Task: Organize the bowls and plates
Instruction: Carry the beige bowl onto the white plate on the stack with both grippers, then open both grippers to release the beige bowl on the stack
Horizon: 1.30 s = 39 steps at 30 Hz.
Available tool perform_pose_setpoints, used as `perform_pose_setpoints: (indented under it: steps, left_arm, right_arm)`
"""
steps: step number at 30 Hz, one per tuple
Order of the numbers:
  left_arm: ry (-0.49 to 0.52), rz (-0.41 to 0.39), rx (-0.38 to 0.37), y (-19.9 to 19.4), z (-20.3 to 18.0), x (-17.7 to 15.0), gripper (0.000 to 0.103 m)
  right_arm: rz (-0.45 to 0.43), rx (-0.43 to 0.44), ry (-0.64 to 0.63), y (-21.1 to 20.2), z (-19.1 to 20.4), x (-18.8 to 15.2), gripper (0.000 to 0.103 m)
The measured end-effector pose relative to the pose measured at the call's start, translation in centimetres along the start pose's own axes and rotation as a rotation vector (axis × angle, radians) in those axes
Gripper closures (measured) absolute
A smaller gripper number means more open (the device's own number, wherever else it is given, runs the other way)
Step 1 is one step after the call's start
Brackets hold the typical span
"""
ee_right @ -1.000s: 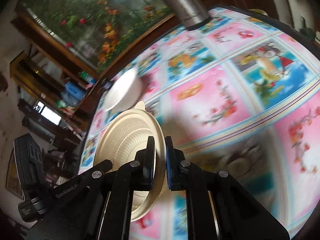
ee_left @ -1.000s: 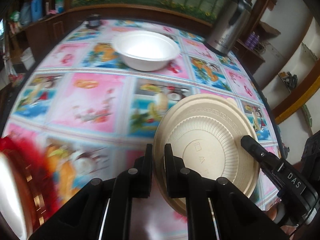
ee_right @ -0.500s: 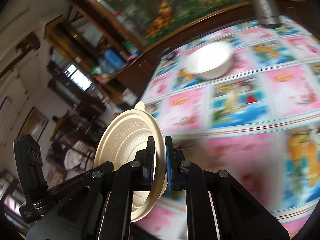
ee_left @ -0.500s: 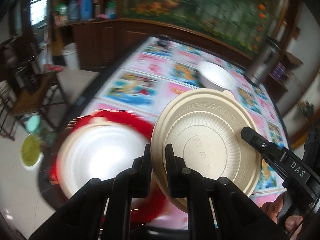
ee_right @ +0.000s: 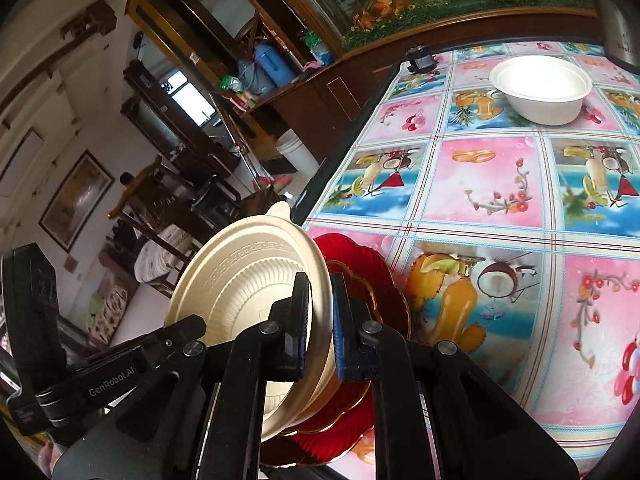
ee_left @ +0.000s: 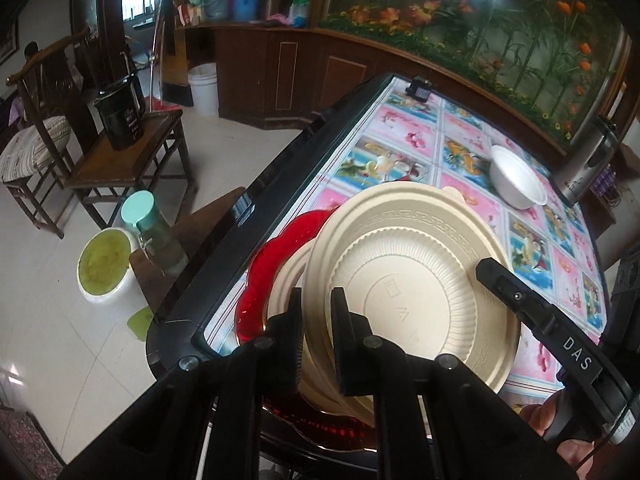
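Both grippers hold one beige ribbed plate [ee_left: 412, 280] by opposite rims. My left gripper [ee_left: 316, 340] is shut on its near rim; my right gripper [ee_right: 320, 320] is shut on the other rim, the plate [ee_right: 248, 280] tilted. The plate hangs just above a beige bowl [ee_left: 288, 280] that sits on a red scalloped plate [ee_left: 272, 256] at the table's near left corner. The red plate also shows in the right wrist view [ee_right: 360, 264]. A white bowl [ee_left: 516, 180] stands farther back on the table, seen too in the right wrist view [ee_right: 540, 84].
The table has a colourful fruit-print cloth [ee_right: 500, 200] and a black edge [ee_left: 280, 160]. A steel thermos [ee_left: 588, 160] stands at the far right. Off the table's left are a wooden chair with a black jug [ee_left: 120, 116] and a stool with a bottle [ee_left: 156, 236].
Both grippers carried the beige plate left and back across the table to the near left corner, over the red plate. Their grip on it is unchanged.
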<state>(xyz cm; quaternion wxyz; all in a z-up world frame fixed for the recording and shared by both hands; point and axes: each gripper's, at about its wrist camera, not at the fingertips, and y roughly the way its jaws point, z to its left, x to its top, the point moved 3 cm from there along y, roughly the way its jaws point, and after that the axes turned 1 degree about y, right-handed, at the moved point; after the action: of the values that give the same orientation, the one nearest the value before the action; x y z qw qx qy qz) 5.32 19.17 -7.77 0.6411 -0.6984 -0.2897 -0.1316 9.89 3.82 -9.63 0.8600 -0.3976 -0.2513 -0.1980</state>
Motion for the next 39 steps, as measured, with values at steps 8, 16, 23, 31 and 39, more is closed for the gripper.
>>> perform_pose_setpoints:
  steps: [8,16,23,31,39]
  left_arm:
    - [-0.034,0.077,0.036,1.6,1.5,-1.0,0.091]
    - [-0.003,0.059,0.123,0.6,2.0,-0.8,0.054]
    - [-0.019,0.033,0.155,-0.6,2.8,-0.5,0.051]
    - [0.049,-0.077,0.268,-2.9,1.0,0.2,0.047]
    - [0.128,-0.261,0.416,-6.7,-2.0,1.0,0.034]
  right_arm:
    - [0.005,-0.049,-0.069,1.7,0.2,-0.8,0.092]
    - [-0.008,-0.053,-0.118,2.2,-0.1,-1.3,0.073]
    - [-0.071,0.153,-0.002,0.3,-2.6,-0.7,0.065]
    - [-0.210,0.126,0.088,-3.8,-6.9,1.1,0.060]
    - [-0.268,0.083,0.179,-7.0,-11.1,1.7,0.060]
